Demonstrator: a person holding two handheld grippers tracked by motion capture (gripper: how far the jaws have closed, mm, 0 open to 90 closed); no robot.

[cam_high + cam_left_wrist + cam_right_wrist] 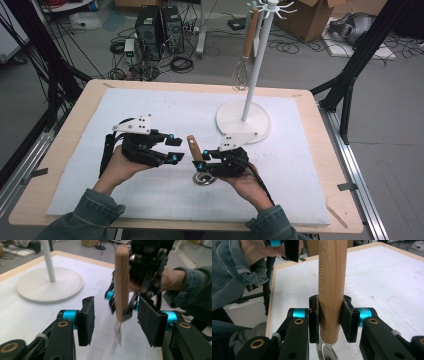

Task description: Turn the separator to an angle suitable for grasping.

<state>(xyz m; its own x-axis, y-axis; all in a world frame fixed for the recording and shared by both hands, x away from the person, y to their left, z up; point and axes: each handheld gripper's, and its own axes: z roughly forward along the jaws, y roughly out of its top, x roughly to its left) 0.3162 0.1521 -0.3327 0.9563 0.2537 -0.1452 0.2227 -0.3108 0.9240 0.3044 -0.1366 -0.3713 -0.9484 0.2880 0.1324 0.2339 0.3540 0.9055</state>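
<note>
Gripping wooden handle (331,290) upright, right gripper (331,323) fingers clenched, left gripper (113,320) fingers released nearby, utensil head seemingly metal.

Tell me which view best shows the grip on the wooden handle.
The right gripper view: the right gripper has both pads pressed against the wooden handle, close and sharp. The left gripper view shows the handle upright but blurred, beyond the open left gripper. In the high view the handle is small.

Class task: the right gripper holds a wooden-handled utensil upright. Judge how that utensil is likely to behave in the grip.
The wooden-handled utensil probably stays stiff: its handle stands straight between the right gripper pads. The smooth round handle might twist or slide if the squeeze is light. Its metal end hangs low, so it likely feels bottom-heavy.
</note>
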